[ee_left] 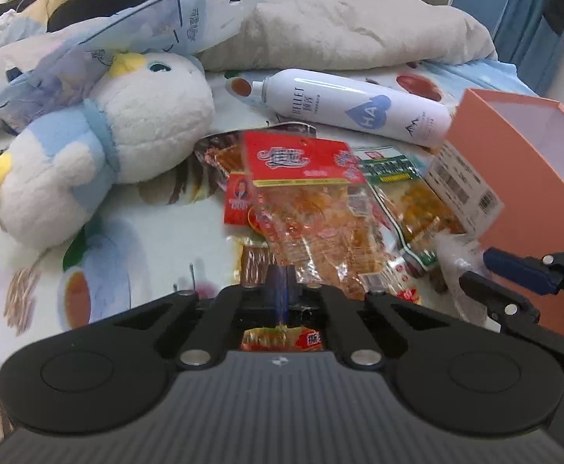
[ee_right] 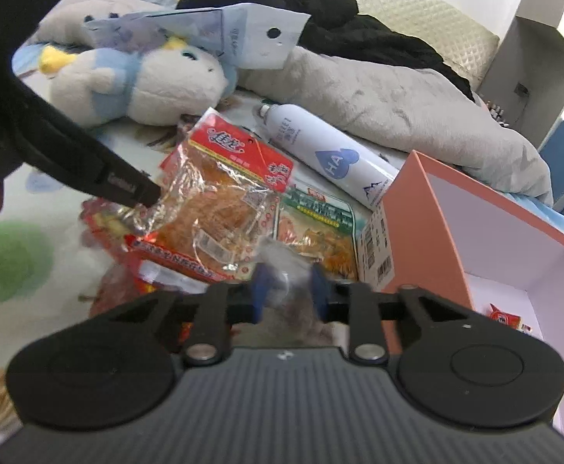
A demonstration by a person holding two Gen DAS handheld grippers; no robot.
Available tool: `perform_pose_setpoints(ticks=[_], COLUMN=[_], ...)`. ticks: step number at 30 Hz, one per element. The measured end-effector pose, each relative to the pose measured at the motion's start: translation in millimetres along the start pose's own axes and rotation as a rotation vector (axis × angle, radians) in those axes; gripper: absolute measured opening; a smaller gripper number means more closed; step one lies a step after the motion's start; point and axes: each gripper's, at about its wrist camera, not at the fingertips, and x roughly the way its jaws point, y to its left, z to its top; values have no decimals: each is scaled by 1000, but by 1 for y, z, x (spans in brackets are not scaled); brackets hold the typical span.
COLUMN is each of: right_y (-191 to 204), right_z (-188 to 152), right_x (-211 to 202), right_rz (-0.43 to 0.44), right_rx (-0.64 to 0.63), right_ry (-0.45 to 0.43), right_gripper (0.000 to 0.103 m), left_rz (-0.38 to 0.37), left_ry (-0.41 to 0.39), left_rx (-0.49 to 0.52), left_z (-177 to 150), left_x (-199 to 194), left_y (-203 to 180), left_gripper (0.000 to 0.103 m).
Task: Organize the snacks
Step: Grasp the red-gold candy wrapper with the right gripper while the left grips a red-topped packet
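Fruit-printed bedding (ee_left: 135, 247) covers the bed that carries everything, with a rumpled grey blanket (ee_left: 359, 27) heaped along its far side.

Nearest the left camera, the left tool (ee_left: 282, 282) is pressed together on the lower edge of a clear snack packet with a red header (ee_left: 301, 201); the packet stands up from between the blue pads and leans away from the lens. In the right view the same packet (ee_right: 220, 201) shows the left tool's dark finger (ee_right: 127, 189) at its left corner.

The right tool (ee_right: 287, 295) is spread, its blue pads either side of a blurred clear wrapper (ee_right: 282, 266); whether the pads touch it cannot be told. That tool (ee_left: 510, 282) also enters the left view from the right, just beside the box.

Just beyond lies a green-labelled snack packet (ee_left: 402, 193), flat on the bedding between the red-headed packet and an open orange box (ee_left: 522, 162). Inside the box, a small red snack (ee_right: 508, 319) rests on the white floor.

Farther back, a white spray bottle (ee_left: 359, 108) lies on its side, and a white-and-blue plush toy (ee_left: 100, 147) sprawls to the left under a pale blue pouch (ee_left: 166, 19).
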Motion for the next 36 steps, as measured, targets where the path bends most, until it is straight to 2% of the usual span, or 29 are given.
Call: perform_pose_setpoints(ticks=[4, 9, 11, 14, 15, 17, 21, 23, 27, 29, 33, 35, 36], right_y=[1, 0, -4, -5, -4, -2, 6, 8, 8, 8, 10, 12, 13], right_z=[-10, -20, -22, -22, -22, -24, -28, -31, -33, -33, -31, -30, -30], right_x=[-10, -20, -23, -24, -23, -24, -28, -28, -21, -15, -3, 2, 5], right_rz=[12, 12, 35, 78, 103, 158, 238, 252, 266, 265, 247, 230, 217], right_rx=[-2, 23, 58, 68, 61, 55, -7, 5, 48, 77, 115, 122, 126], right_ry=[14, 6, -11, -15, -16, -28, -39, -39, -17, -9, 6, 0, -1], right_gripper=[15, 15, 15, 17, 21, 34, 42, 55, 57, 62, 64, 74, 75], left_rz=[-19, -48, -73, -69, -76, -85, -94, -94, -82, -67, -42, -39, -36], left_ry=[-15, -27, -33, -39, -37, -36, -36, -34, -29, -23, -16, -15, -15], left_rx=[-40, -121, -172, -219, -242, -282, -359, -394, -459, -481, -516, -542, -553], left_z=[-11, -23, -29, -39, -43, -52, -70, -80, -101, -111, -128, -133, -134], left_x=[-19, -36, -44, -52, -55, -61, -74, -82, -100, -106, -115, -117, -117], left_y=[1, 6, 11, 16, 19, 26, 40, 49, 68, 77, 93, 101, 104], left_gripper=[2, 2, 1, 1, 1, 1, 1, 1, 1, 0, 0, 1, 1])
